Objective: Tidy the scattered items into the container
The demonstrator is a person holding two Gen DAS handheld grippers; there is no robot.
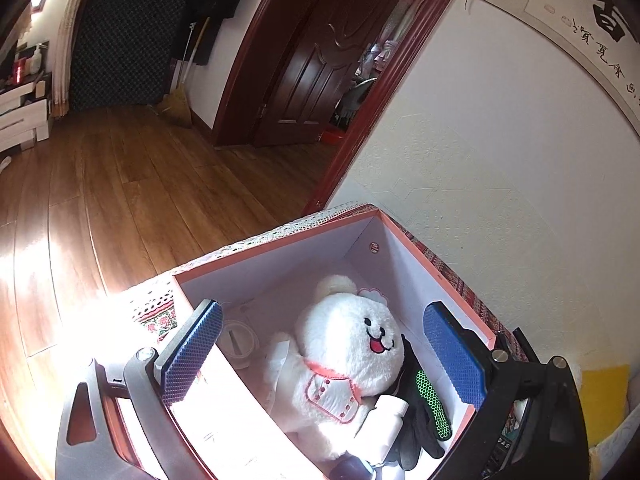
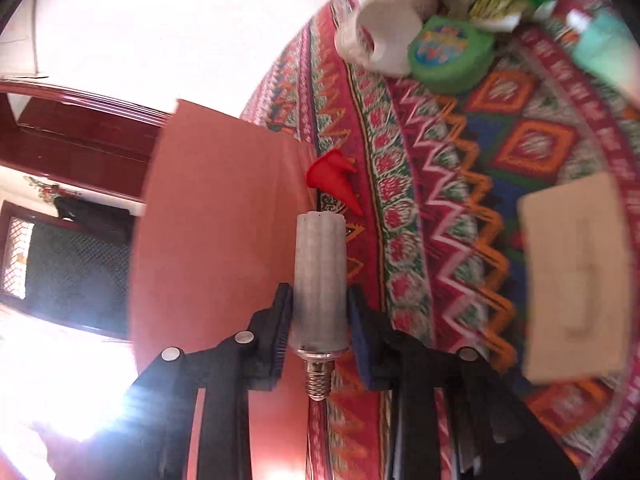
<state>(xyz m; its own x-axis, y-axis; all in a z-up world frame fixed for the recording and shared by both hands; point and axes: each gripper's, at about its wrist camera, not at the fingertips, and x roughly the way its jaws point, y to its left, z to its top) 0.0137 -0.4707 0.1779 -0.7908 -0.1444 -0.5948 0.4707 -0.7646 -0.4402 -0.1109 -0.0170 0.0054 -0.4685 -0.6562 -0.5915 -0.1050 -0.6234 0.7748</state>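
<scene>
Left wrist view: the left gripper (image 1: 320, 356) hangs with its blue pads spread wide over the open box (image 1: 280, 242), touching nothing. In the box lie a white plush bear (image 1: 344, 352), a white bottle (image 1: 386, 420) near its feet, a black glove (image 1: 416, 400) at the right wall and a small white tub (image 1: 240, 338) to the left.

Right wrist view: the right gripper (image 2: 318, 326) pinches a bulb (image 2: 320, 280), a frosted tube with a metal screw base, its pads pressed on the tube's near end just above the base. The bulb hangs beside the box's pink outer wall (image 2: 216, 220), over the patterned cloth (image 2: 440, 200). Farther off on the cloth lie a red cone (image 2: 336, 180), a green tin (image 2: 450, 54), a paper roll (image 2: 384, 16) and, to the right, a tan card (image 2: 576, 300).

The bulb looks light, stiff, smooth and likely fragile. A gentle hold low on the tube suits it; squeezing hard risks a crack, and it should be set down, not dropped.
</scene>
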